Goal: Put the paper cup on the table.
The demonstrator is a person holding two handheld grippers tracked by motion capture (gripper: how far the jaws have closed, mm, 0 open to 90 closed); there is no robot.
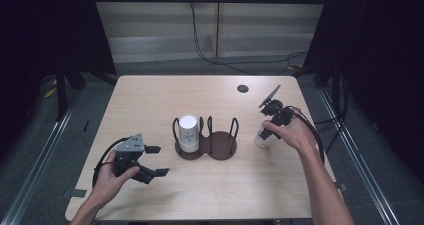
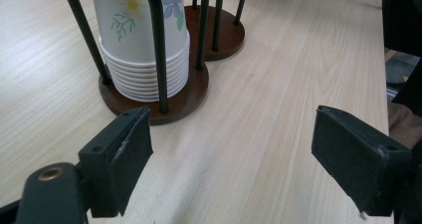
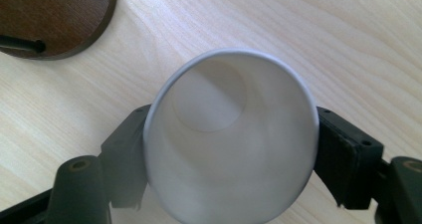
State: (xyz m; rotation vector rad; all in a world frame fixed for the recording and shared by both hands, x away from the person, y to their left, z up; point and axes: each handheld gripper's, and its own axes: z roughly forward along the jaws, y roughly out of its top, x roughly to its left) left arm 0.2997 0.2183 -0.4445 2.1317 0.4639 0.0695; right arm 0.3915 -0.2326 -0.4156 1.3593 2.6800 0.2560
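A white paper cup [image 1: 263,139] stands upright on the table to the right of the dark wooden cup holder [image 1: 222,147]. My right gripper [image 1: 265,134] reaches down around it. In the right gripper view the cup [image 3: 224,134] sits mouth-up between the two jaws of my right gripper [image 3: 231,157]. Its rim is round and undented, and it hides where the pads face the wall. A stack of flowered paper cups [image 1: 188,132] fills the holder's left ring [image 2: 184,97]. My left gripper [image 1: 160,160] rests at the front left, open and empty [image 2: 231,149].
The holder's right ring [image 3: 54,20] has nothing in it; thin black posts [image 2: 158,50] rise around both rings. A small dark hole [image 1: 242,88] marks the far right of the table. Cables run from the right gripper over the table's right edge.
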